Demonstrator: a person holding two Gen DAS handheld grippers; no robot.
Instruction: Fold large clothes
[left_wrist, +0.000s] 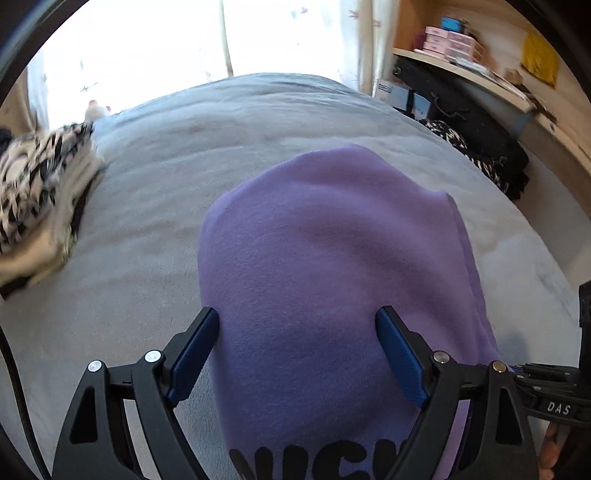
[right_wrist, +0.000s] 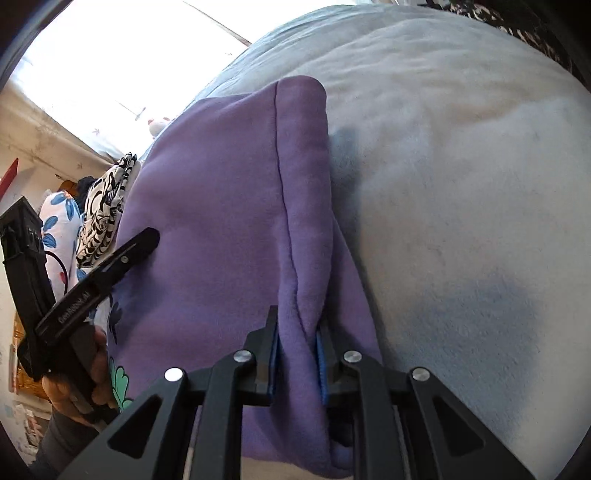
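A purple sweatshirt (left_wrist: 332, 266) lies on the grey bed (left_wrist: 155, 206). The left hand-held gripper (left_wrist: 297, 325) hangs over it with jaws wide apart, gripping nothing. The right hand-held gripper (right_wrist: 297, 332) is clamped on a seamed fold at the sweatshirt's edge, and a stack of clothes (left_wrist: 33, 195) sits near the bed's far side.

Each black claw (left_wrist: 297, 350) (right_wrist: 298, 354) has blue pads, silver screws, and white lettering.

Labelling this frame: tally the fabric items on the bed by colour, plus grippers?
Purple: 1, the sweatshirt
Black-and-white print: 1, top of the folded stack
Cream: 1, under it in that stack
Grippers: 2, left gripper, right gripper
Total: 5
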